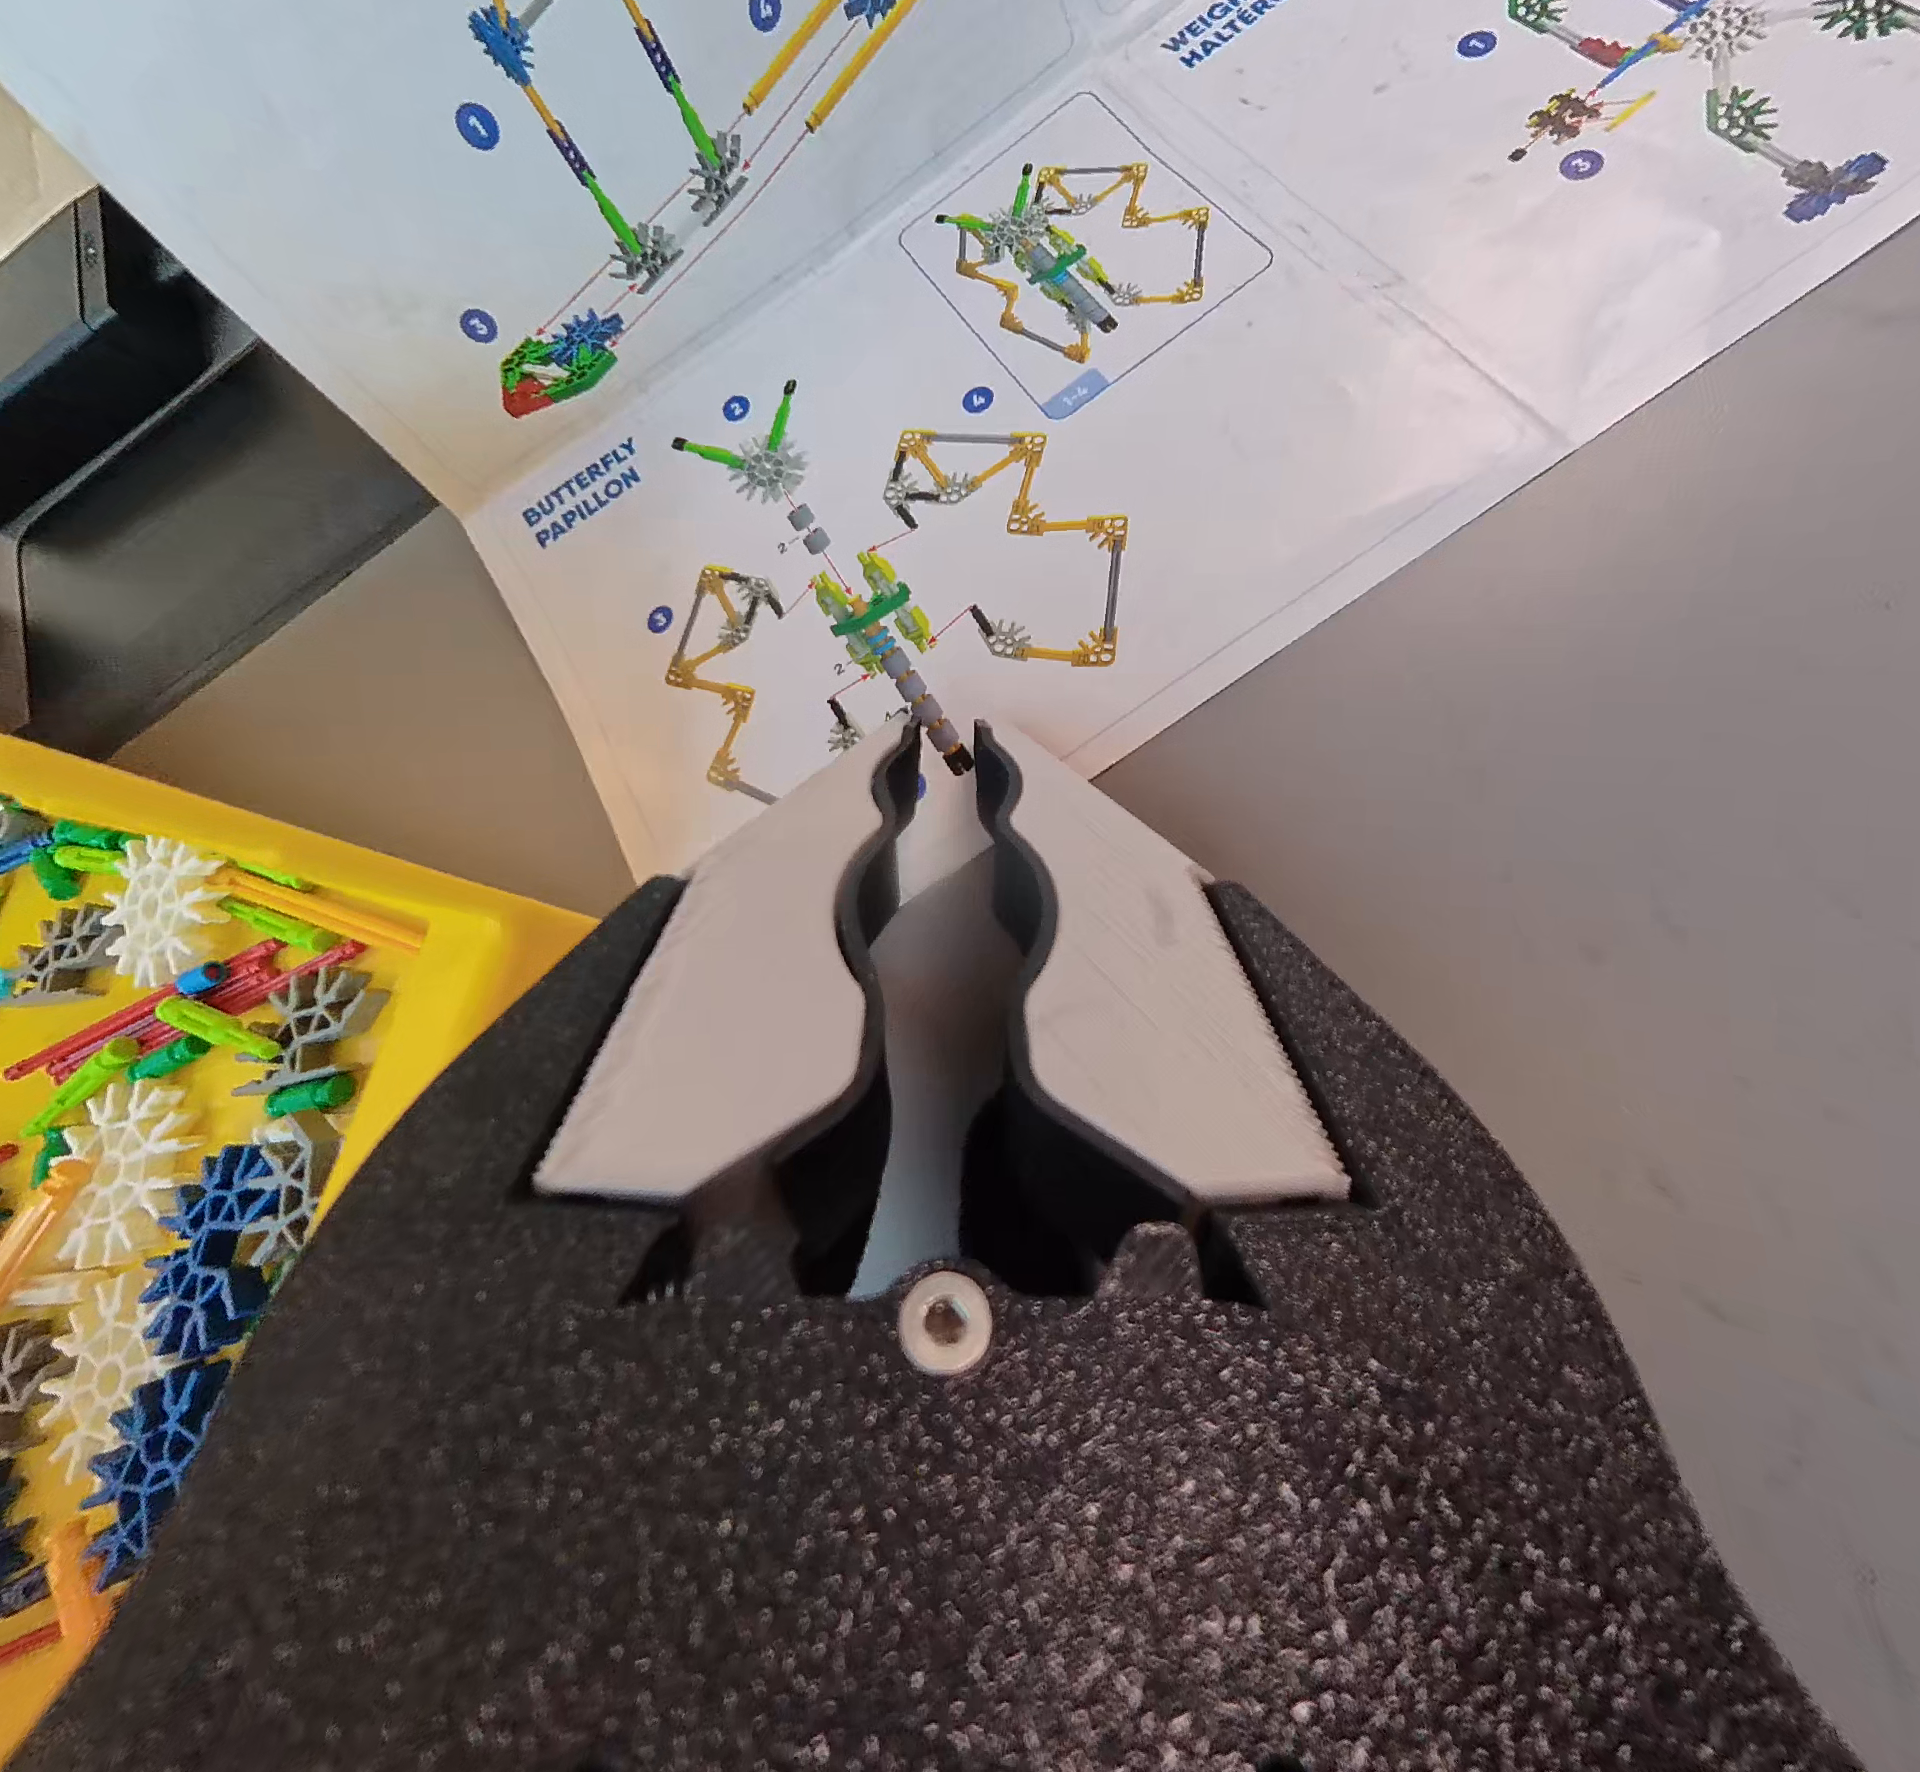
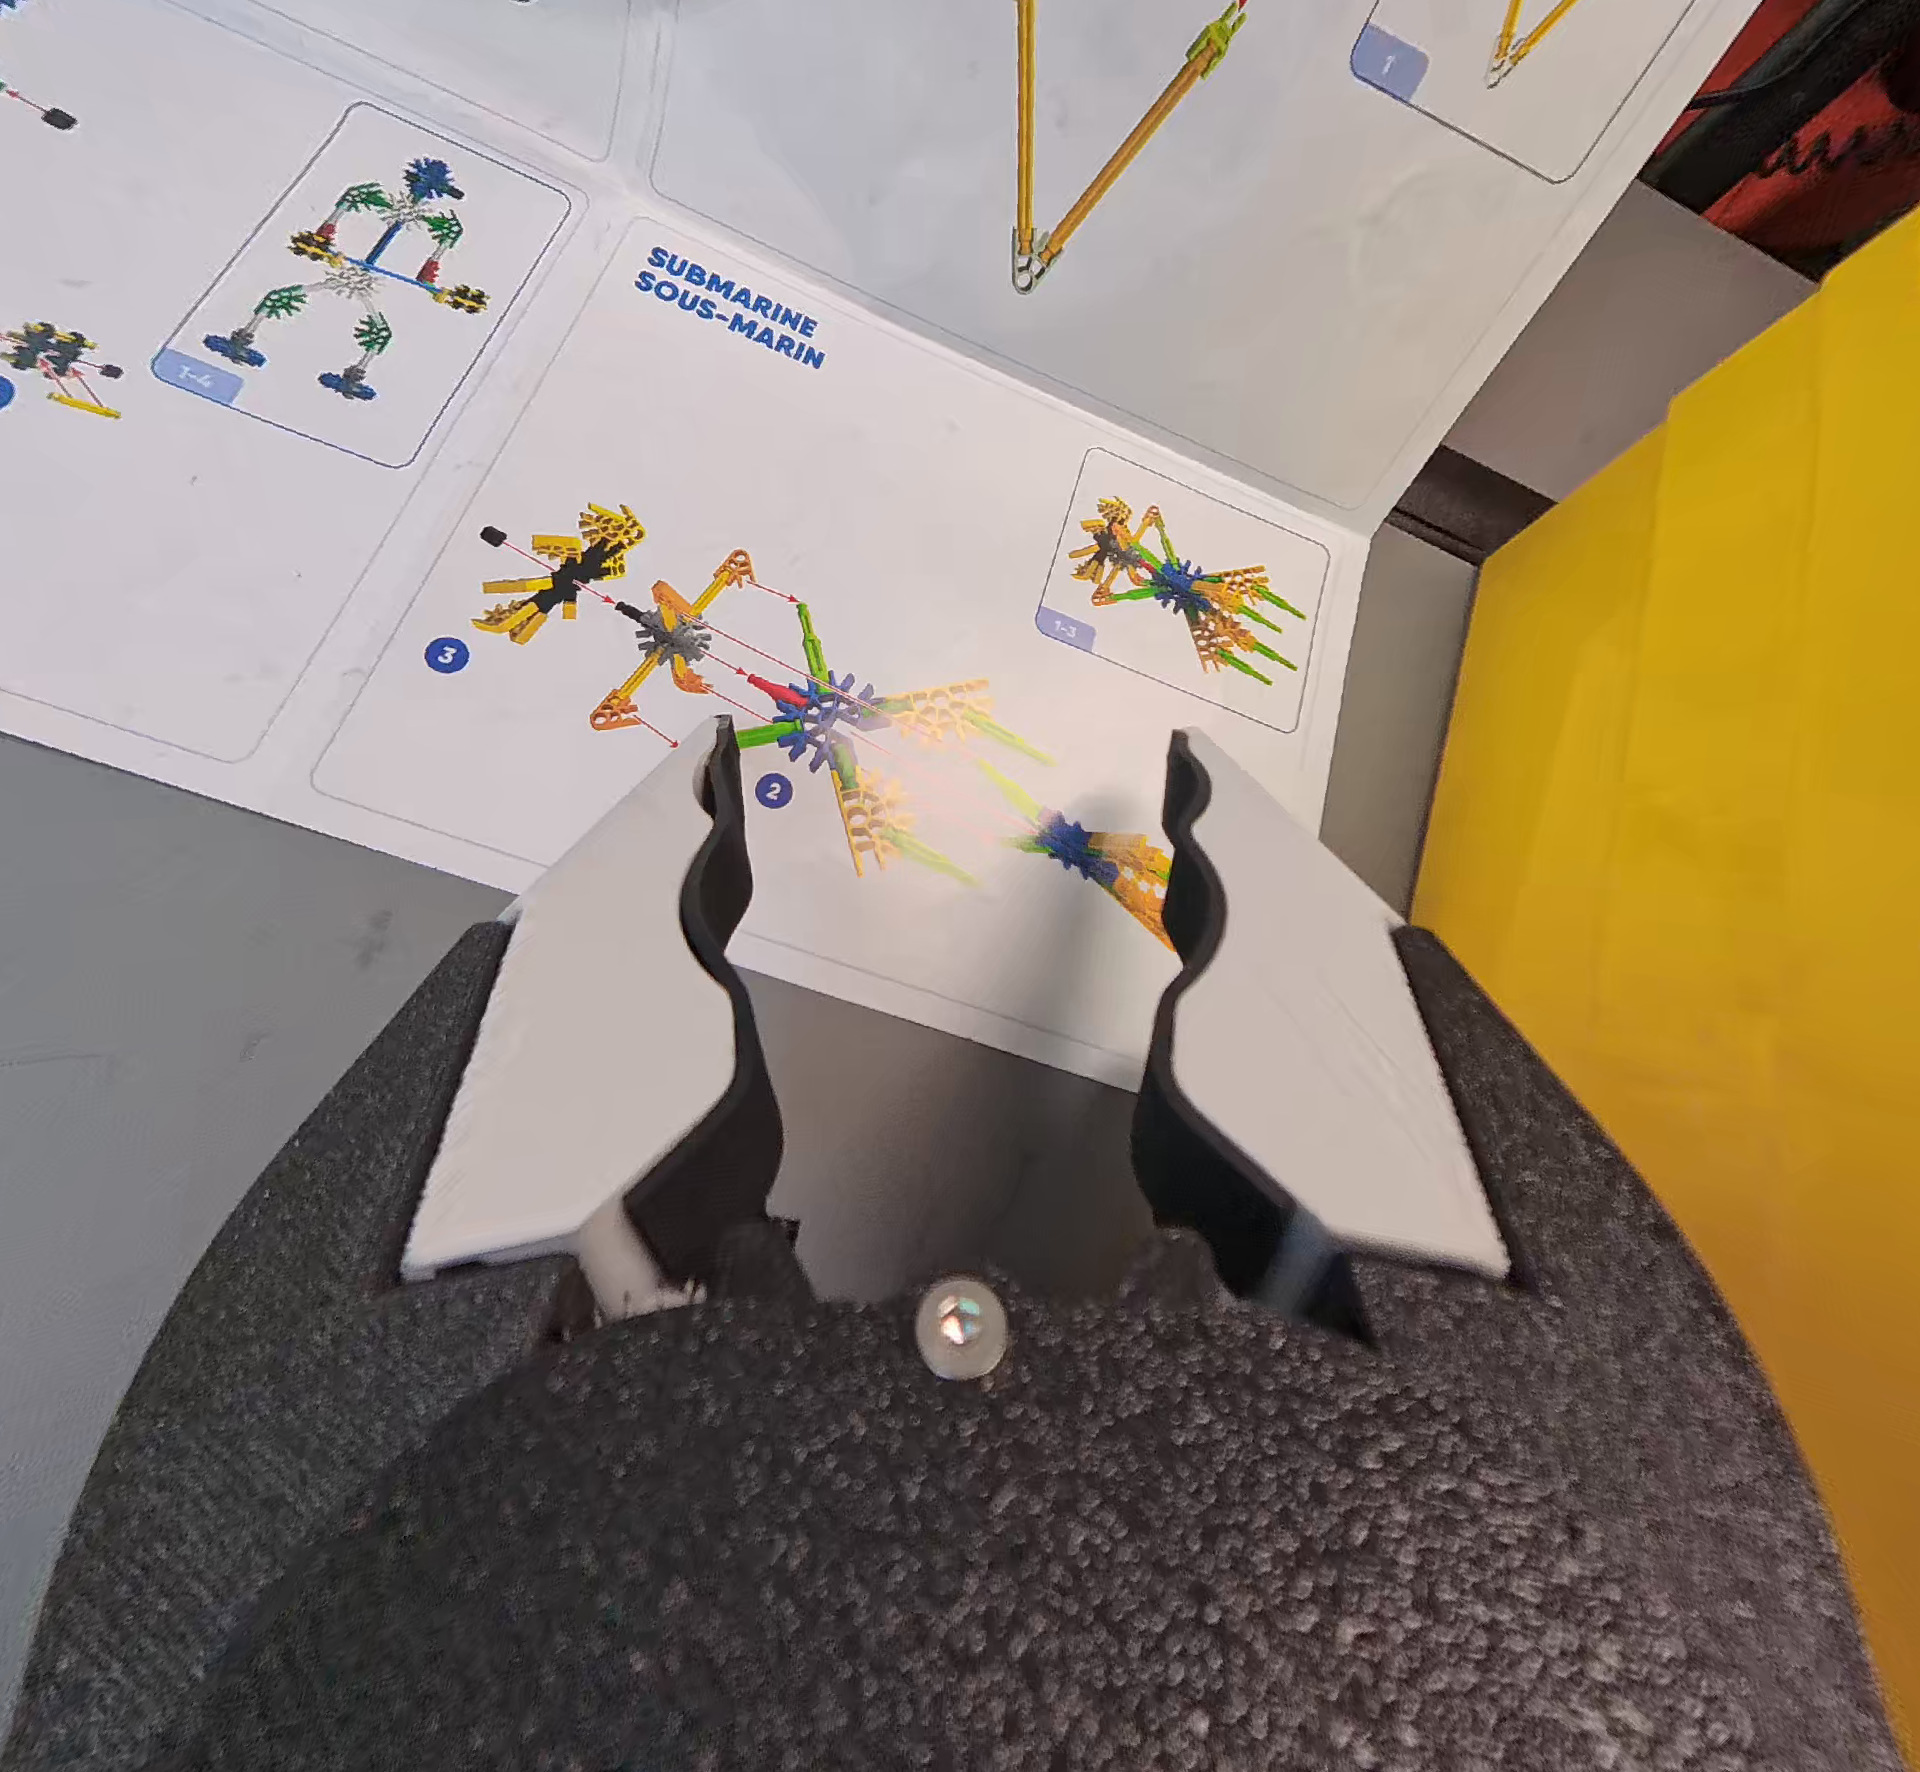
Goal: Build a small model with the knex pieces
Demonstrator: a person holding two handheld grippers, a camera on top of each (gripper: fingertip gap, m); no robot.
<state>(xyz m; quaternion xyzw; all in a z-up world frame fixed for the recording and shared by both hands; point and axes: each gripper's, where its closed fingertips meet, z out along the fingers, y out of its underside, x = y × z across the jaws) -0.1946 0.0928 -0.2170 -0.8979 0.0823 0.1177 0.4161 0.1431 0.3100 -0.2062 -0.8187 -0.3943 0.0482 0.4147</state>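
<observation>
Left gripper [image 1: 945, 751] jaws nearly closed, empty, over instruction sheet [image 1: 1299, 392] beside yellow tray [image 1: 499, 933]; right gripper [image 2: 948, 735] jaws wide, empty

The instruction sheet [image 1: 1299, 392] carries blue printed headings and circled step numbers beside coloured diagrams.

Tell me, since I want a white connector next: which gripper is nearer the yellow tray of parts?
Left. The left gripper hangs just right of the yellow tray of parts; the right gripper view shows no parts.
</observation>
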